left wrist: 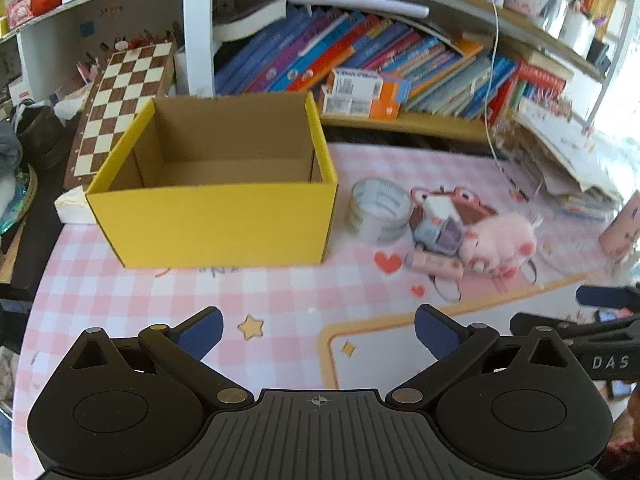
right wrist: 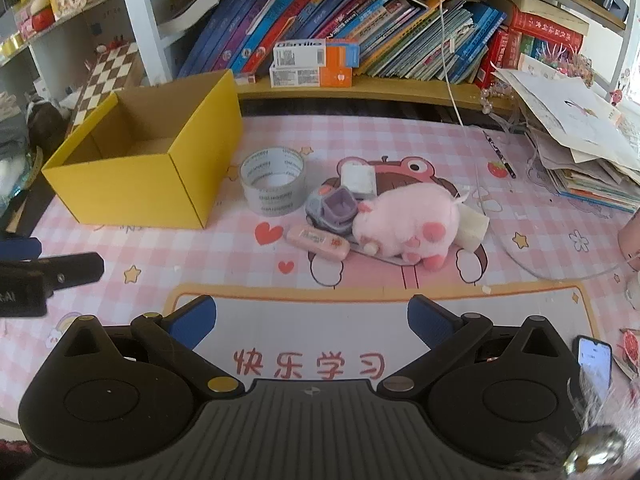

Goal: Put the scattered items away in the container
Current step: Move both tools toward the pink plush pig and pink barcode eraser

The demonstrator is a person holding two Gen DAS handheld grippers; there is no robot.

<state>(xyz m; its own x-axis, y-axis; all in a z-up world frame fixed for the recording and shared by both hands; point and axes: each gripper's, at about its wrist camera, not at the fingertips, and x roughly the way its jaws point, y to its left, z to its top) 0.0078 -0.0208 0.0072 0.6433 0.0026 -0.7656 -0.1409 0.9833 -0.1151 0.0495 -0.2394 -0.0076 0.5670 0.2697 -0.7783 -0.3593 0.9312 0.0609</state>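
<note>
An open yellow cardboard box [left wrist: 212, 220] [right wrist: 120, 192] stands empty on the pink checked mat. Right of it lies a cluster: a roll of clear tape [left wrist: 378, 210] [right wrist: 274, 186], a small grey-purple toy [left wrist: 438, 232] [right wrist: 334, 208], a pink tube [left wrist: 436, 262] [right wrist: 318, 242], a pink plush pig [left wrist: 502, 240] [right wrist: 408, 224] and white blocks [right wrist: 358, 178]. My left gripper [left wrist: 318, 332] is open, low in front of the box, holding nothing. My right gripper [right wrist: 312, 320] is open too, short of the cluster, and empty.
A shelf of books [right wrist: 360, 24] runs along the back with orange-white cartons [right wrist: 312, 64]. A chessboard [left wrist: 124, 100] leans behind the box. Stacked papers [right wrist: 580, 140] lie at the right, a phone [right wrist: 596, 362] near the right gripper. A white cable [right wrist: 452, 80] hangs down.
</note>
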